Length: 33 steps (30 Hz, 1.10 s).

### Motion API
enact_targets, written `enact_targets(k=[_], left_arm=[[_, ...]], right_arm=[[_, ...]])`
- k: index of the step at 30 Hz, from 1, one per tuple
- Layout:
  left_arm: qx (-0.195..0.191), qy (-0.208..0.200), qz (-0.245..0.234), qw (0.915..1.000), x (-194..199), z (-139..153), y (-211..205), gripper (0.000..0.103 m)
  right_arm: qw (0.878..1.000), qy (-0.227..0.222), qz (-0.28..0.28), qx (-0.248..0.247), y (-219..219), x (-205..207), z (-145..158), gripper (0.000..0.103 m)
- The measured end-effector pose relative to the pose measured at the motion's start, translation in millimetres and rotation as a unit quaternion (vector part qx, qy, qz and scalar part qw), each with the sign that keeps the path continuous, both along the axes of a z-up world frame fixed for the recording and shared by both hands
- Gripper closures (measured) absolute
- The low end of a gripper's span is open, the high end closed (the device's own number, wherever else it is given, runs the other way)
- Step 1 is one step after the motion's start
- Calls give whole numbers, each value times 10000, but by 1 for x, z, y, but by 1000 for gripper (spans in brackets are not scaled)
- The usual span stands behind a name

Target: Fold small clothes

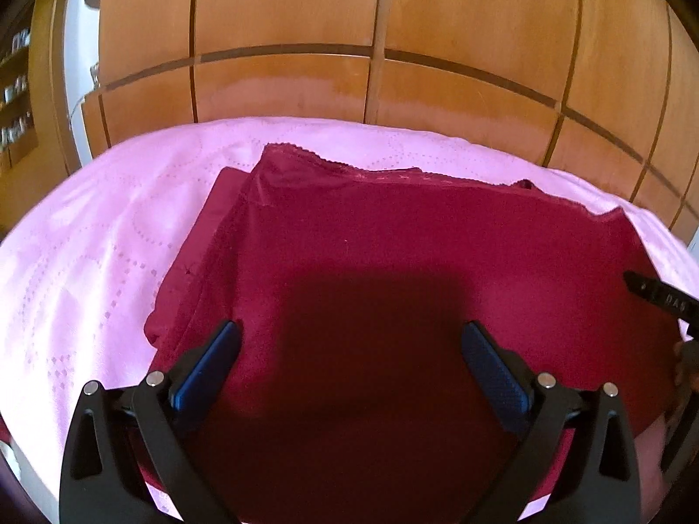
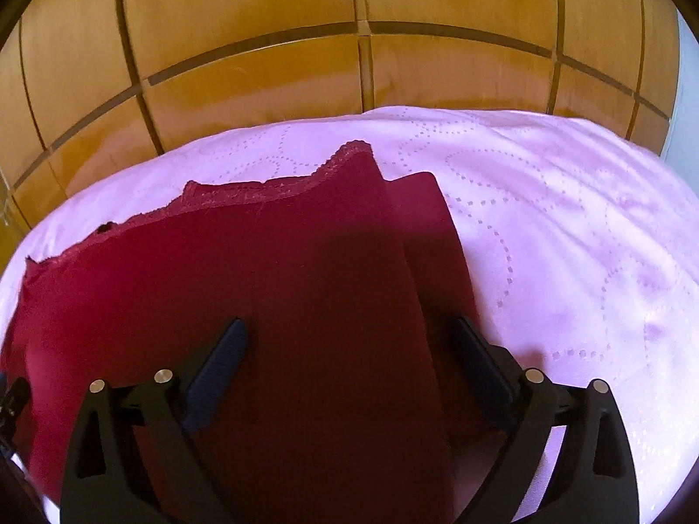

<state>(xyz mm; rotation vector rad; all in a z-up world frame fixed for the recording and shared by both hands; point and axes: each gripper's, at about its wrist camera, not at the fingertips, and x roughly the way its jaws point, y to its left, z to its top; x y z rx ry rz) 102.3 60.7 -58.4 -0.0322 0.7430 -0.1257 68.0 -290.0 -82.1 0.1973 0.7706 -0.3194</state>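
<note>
A dark red garment (image 1: 393, 253) with a lace-trimmed far edge lies flat on a pink bedspread (image 1: 96, 227). A lower red layer sticks out along its left side in the left wrist view. My left gripper (image 1: 349, 336) hovers over the garment's near part, open, with nothing between its blue pads. In the right wrist view the same garment (image 2: 218, 270) fills the left and middle, with an underlying layer showing on its right. My right gripper (image 2: 349, 332) stands open above it, holding nothing. A black part of the right gripper (image 1: 659, 297) shows at the right edge of the left wrist view.
A wooden panelled headboard or wall (image 2: 349, 70) rises behind the bed. The pink bedspread (image 2: 568, 240) stretches bare to the right of the garment. Shelves (image 1: 17, 87) stand at the far left. A black piece (image 2: 13, 397) of the left gripper shows at the left edge.
</note>
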Motion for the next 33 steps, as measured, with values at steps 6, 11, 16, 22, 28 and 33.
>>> enact_targets(k=[6,11,16,22,28,33], left_arm=[[-303,53,98,9995,-13,10,1,2],[-469,46,188,9987,-23,18,-1,2],[-344,-210,85,9992,-37,25,-6,2],[-275,-290,-41,9992,-48,25,-12,3],[-309,-444,-449,9975,-58,28,-25,35],[-375,-166,-1052,9936,-59,18,-45,70]], right_arm=[[9999,-66,34,104,-3,0,1,6],[9999,-81,34,106,-3,1,1,6],[9997,-140,42,177,-4,-3,2,6],[9995,-195,54,239,-3,-5,1,5],[9995,-204,51,235,-2,-6,0,5],[9993,-229,54,276,-3,-6,0,5]])
